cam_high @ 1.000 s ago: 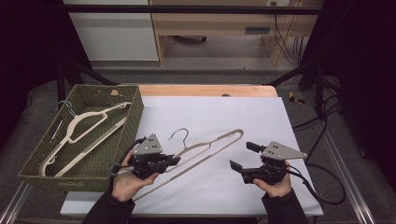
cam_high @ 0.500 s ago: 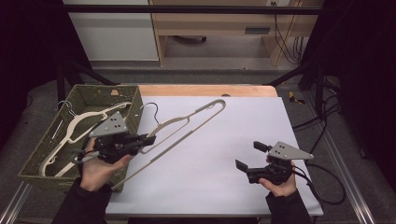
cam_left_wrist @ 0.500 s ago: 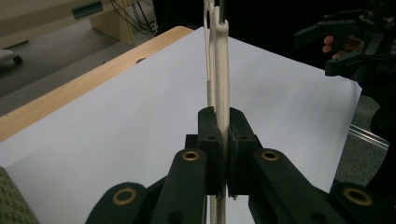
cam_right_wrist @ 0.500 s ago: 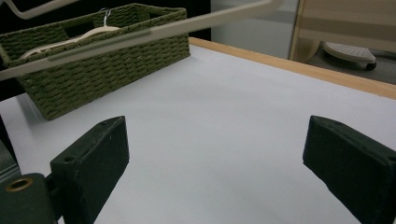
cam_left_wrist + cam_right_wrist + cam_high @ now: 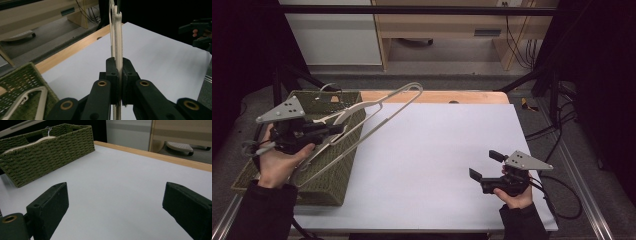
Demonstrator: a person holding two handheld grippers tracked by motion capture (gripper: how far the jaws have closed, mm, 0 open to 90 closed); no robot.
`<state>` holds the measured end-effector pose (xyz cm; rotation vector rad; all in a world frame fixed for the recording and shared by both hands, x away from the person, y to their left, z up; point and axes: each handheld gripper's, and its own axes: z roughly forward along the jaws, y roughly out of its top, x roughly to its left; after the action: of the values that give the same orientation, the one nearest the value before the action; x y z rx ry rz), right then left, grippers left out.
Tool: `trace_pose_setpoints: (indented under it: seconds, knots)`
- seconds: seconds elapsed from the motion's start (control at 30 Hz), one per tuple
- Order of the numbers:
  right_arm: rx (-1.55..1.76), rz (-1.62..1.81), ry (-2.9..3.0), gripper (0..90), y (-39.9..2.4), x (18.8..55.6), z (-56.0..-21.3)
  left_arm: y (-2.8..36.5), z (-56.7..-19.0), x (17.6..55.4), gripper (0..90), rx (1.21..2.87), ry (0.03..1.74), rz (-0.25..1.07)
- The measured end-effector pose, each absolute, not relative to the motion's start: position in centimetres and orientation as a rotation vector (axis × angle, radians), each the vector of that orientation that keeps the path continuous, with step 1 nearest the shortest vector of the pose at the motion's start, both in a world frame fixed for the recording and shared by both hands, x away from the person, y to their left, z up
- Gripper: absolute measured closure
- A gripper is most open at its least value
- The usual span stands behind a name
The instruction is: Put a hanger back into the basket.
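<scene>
Carrying hanger (image 5: 377, 102) over basket (image 5: 343, 165) rim, left gripper (image 5: 329, 131) clenched on its thin bar, as in left gripper view (image 5: 118, 32). Resting right gripper (image 5: 480, 167) above table (image 5: 437, 150), jaws released and empty. Likely handling light, stiff and smooth; long free end prone to swinging, so gripping near middle. Avoiding hanger already in basket (image 5: 27, 143) and basket wall.

Two cream hangers, one held (image 5: 377, 102) and one in the basket (image 5: 27, 143); one woven green basket (image 5: 329, 172); two grippers.
</scene>
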<state>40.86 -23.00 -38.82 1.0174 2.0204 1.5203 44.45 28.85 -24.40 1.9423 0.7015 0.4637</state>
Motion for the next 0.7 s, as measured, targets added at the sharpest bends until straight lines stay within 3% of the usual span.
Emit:
trace_pose_setpoints:
  seconds: [0.3, 0.7]
  knots:
    - [1.019, 1.517, 2.019, 6.8, -23.0, 40.9, -38.8, 33.1, -24.1, 46.4, 86.0, 1.969, 0.772, 0.523]
    - [1.021, 1.504, 2.029, 6.5, -22.8, 41.0, -39.0, 39.3, -26.4, 48.6, 86.0, 1.957, 0.899, 0.529]
